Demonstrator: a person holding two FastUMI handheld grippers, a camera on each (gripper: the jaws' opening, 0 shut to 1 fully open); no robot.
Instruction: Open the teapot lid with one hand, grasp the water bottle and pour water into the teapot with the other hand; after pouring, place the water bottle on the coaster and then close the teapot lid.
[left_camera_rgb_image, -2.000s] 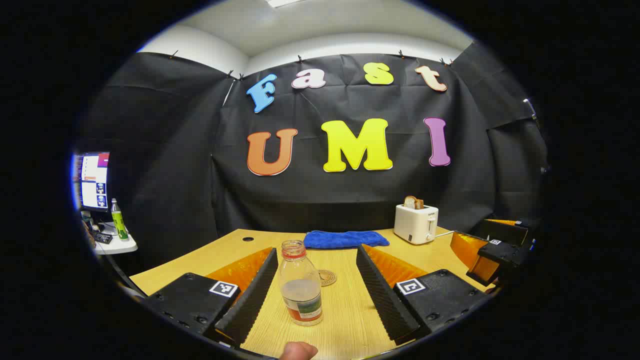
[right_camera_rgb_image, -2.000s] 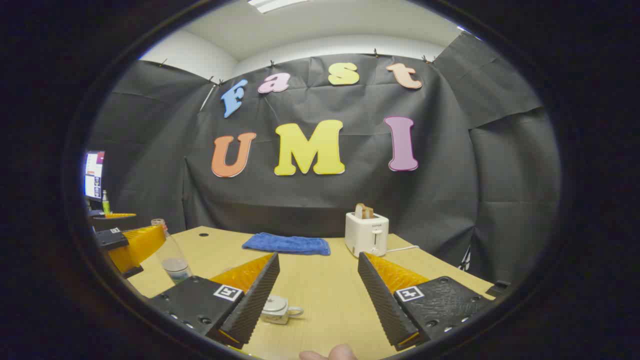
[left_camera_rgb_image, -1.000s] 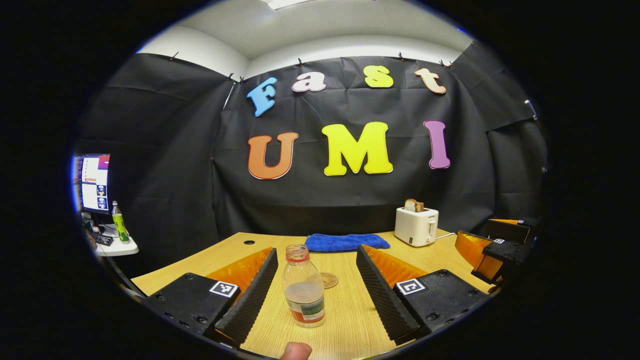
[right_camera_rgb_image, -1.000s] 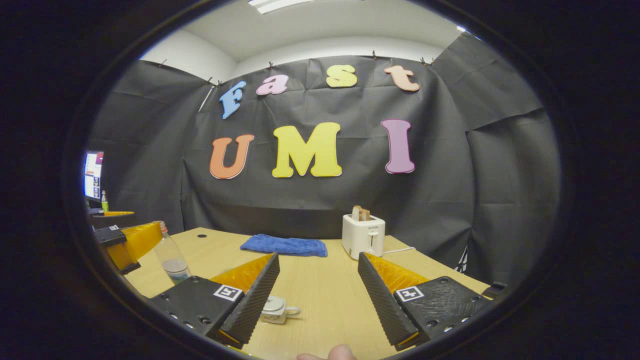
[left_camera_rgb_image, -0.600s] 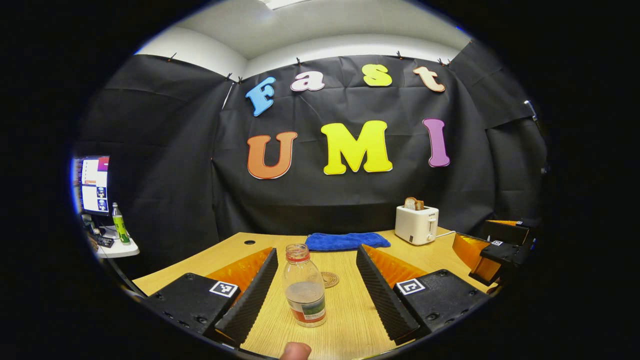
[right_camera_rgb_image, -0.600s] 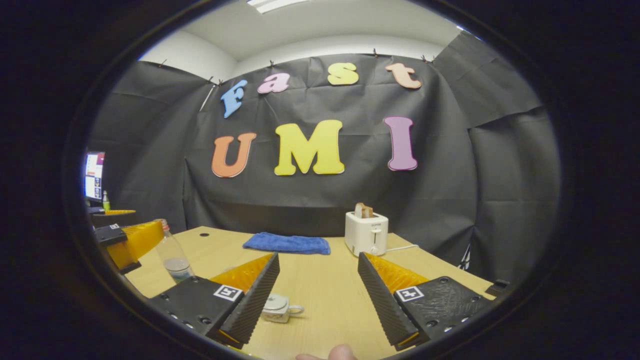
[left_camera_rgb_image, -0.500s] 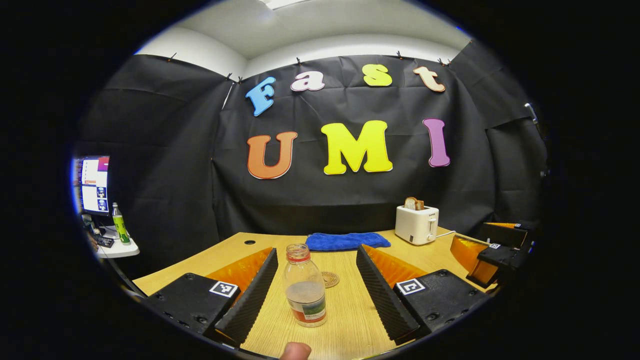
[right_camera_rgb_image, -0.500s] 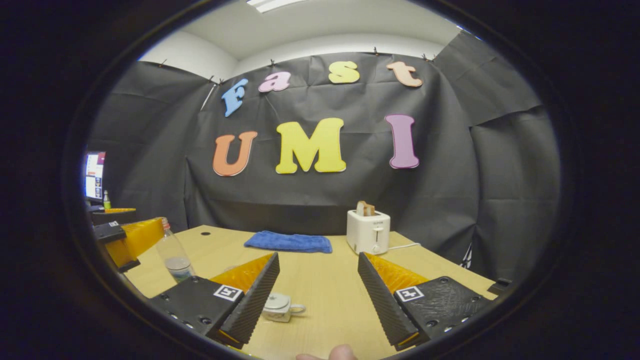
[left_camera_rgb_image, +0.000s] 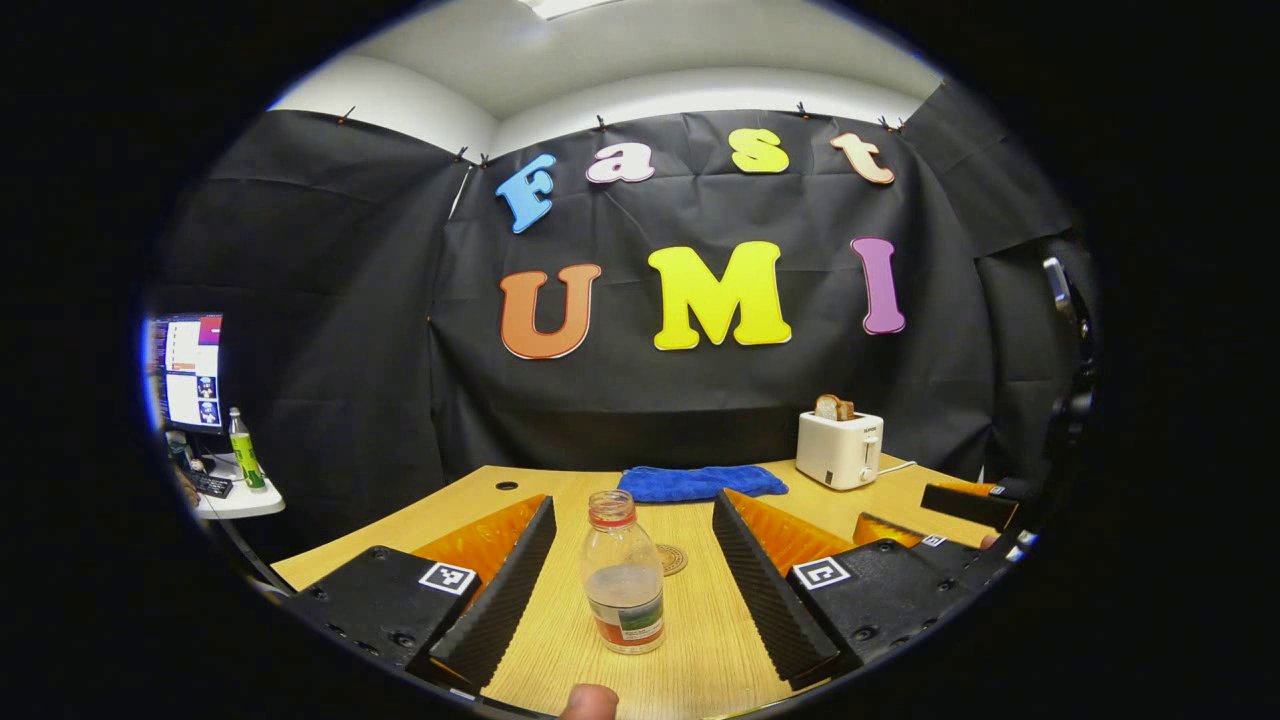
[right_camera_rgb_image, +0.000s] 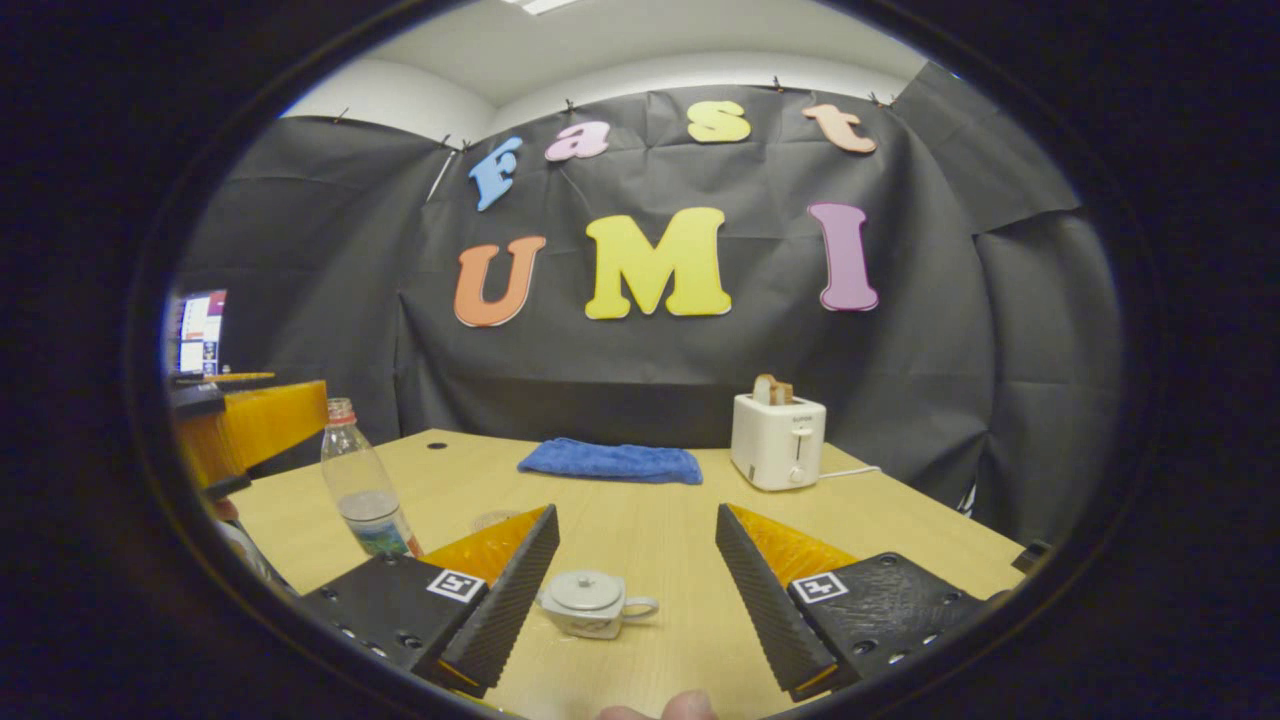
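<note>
Teapot (right_camera_rgb_image: 592, 602) sits between the open right gripper's (right_camera_rgb_image: 636, 580) fingers.

A light wooden desk (right_camera_rgb_image: 900, 530) carries a water bottle (left_camera_rgb_image: 624, 572) standing upright with a round coaster (left_camera_rgb_image: 671, 559) just behind it, a small white teapot (right_camera_rgb_image: 592, 604) with its lid on, a folded blue towel (right_camera_rgb_image: 610, 461) and a white toaster (right_camera_rgb_image: 778, 441).

No wording can be read. The bottle (left_camera_rgb_image: 624, 587) label, the toaster (right_camera_rgb_image: 777, 439) front and the monitor (left_camera_rgb_image: 187, 371) by the desk's left edge are all too small and blurred.
</note>
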